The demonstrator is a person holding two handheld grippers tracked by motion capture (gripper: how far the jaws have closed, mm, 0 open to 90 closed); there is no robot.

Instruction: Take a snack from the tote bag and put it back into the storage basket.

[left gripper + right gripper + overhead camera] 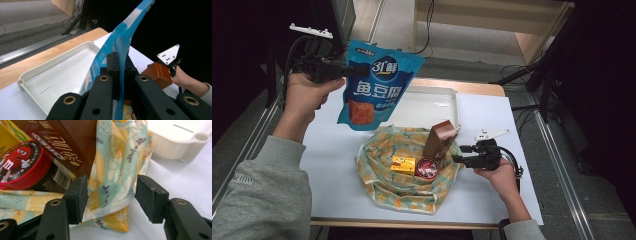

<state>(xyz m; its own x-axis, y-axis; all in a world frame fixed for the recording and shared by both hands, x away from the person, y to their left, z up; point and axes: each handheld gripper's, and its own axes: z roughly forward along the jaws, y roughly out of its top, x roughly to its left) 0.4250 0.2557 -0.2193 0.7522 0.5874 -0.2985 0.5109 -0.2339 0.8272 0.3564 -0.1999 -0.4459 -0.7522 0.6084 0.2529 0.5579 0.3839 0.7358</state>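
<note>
We hold the blue fish-tofu snack pouch [374, 85] in the air at about eleven o'clock from the cloth bag [409, 192], with the left gripper [357, 71] clamped tight on its edge, above the table [337, 165] and left of the white tray [432, 107]. At three o'clock our right gripper [455, 154] has its jaws partly open around the bag's rim fold, pads not pressing. Inside sit a brown carton [439, 140], a red M&M's tin [427, 168] and a yellow box [403, 164].
</note>
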